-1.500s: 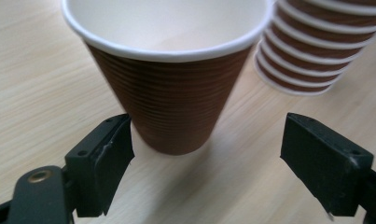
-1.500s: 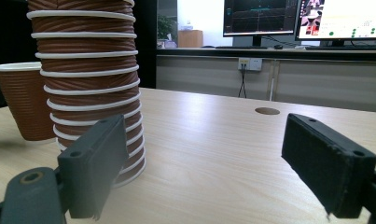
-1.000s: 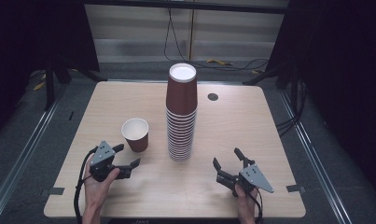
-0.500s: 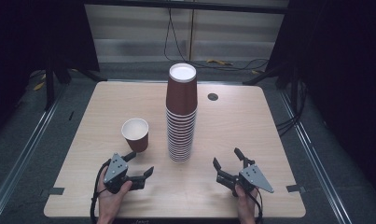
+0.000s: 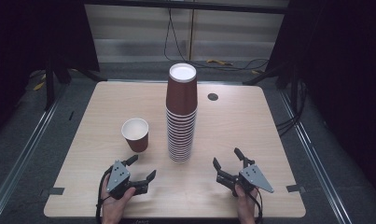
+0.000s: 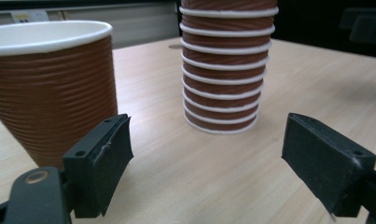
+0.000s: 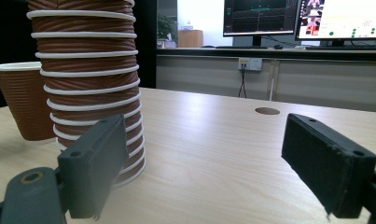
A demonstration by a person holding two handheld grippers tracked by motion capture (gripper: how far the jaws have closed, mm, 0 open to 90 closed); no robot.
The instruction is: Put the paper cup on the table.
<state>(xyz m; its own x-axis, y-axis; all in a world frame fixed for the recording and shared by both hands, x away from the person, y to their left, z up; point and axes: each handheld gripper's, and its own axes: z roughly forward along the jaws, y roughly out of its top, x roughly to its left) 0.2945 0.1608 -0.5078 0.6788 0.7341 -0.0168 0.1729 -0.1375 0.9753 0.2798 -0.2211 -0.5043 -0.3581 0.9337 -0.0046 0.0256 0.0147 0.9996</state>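
A tall stack of brown ribbed paper cups (image 5: pixel 181 116) stands upside down in the middle of the wooden table (image 5: pixel 251 121). A single brown cup (image 5: pixel 135 134) stands upright to its left, white inside. My left gripper (image 5: pixel 142 168) rests near the front edge, open and empty, just in front of the single cup (image 6: pixel 50 88), with the stack (image 6: pixel 225 65) ahead. My right gripper (image 5: pixel 227 158) lies open and empty at the front right, a little right of the stack (image 7: pixel 90 88); the single cup (image 7: pixel 24 100) shows behind it.
A round cable hole (image 5: pixel 212 97) sits in the table at the back right. Monitors (image 7: pixel 307 21) stand on a counter beyond the table. Cables (image 5: pixel 232 63) lie on the floor behind, and dark stands flank both sides.
My left gripper has shifted rightward and nearer the front edge, from left of the single cup to in front of it. The right gripper has stayed put.
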